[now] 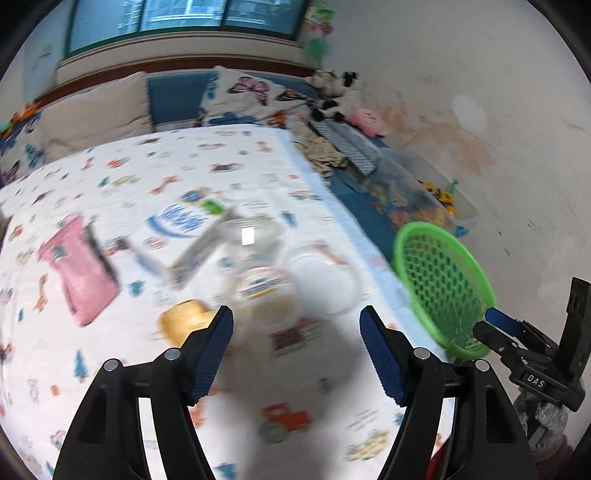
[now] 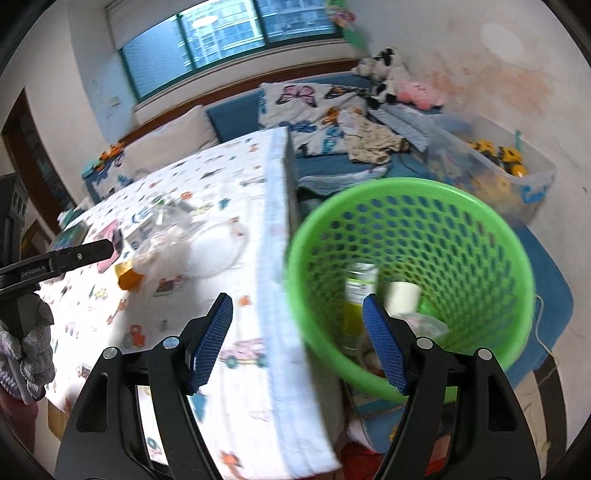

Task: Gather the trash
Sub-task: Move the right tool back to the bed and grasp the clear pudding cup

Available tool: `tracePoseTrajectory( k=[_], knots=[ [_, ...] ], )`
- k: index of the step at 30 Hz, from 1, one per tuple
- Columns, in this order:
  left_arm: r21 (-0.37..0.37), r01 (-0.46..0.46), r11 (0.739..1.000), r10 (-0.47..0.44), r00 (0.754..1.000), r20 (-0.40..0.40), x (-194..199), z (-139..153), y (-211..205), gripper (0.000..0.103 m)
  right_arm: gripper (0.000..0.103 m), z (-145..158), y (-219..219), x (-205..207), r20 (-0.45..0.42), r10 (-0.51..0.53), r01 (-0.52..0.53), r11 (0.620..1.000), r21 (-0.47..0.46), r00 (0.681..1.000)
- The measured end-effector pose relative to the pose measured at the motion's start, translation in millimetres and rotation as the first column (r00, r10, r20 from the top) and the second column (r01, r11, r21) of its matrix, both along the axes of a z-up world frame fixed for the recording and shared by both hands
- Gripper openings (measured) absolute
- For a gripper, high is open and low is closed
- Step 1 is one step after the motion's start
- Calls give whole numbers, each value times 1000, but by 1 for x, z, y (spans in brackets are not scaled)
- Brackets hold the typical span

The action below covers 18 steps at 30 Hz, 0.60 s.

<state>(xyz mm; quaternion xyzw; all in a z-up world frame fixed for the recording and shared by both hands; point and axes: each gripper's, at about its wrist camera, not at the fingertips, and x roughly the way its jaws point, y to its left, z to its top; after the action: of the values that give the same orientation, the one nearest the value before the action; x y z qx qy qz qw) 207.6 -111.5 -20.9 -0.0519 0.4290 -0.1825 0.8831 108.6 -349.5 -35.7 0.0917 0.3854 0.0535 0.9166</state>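
Left gripper (image 1: 296, 354): jaws wide apart, empty, above the desk (image 1: 110, 177) with its patterned white cloth.
Right gripper (image 2: 297, 341): jaws wide apart, empty, over the desk edge.
Trash: pink pouch (image 1: 79, 273), clear plastic containers (image 1: 255, 254), yellow wrapper (image 1: 183, 319) on the desk.
Green perforated plastic basket (image 2: 410, 280): beside the desk, holding a paper cup (image 2: 402, 293).

Blue-tinted window (image 2: 225, 33) up at twelve o'clock, stained white wall (image 2: 517, 85) at two, blue bench (image 2: 236, 114) with pillows beneath the sill, and a print-clothed table (image 2: 221, 184) filling the left foreground.
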Motion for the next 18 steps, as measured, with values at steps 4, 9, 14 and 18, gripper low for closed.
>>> tracePoseTrajectory(
  k=[4, 9, 14, 18],
  knots=[
    [-3, -50, 999, 50, 999, -10, -2, -5, 28, 70, 74, -2, 25, 14, -7, 54, -54, 999, -1, 999],
    [8, -98, 995, 98, 995, -11, -7, -10, 52, 73, 76, -9, 50, 30, -19, 109, -109, 994, 0, 994],
    [21, -118, 993, 118, 993, -14, -14, -16, 65, 73, 78, -15, 74, 43, -32, 159, -159, 987, 0, 987],
    [22, -132, 991, 132, 991, -22, -15, -20, 74, 73, 78, -19, 91, 51, -39, 201, -201, 979, -10, 979]
  ],
)
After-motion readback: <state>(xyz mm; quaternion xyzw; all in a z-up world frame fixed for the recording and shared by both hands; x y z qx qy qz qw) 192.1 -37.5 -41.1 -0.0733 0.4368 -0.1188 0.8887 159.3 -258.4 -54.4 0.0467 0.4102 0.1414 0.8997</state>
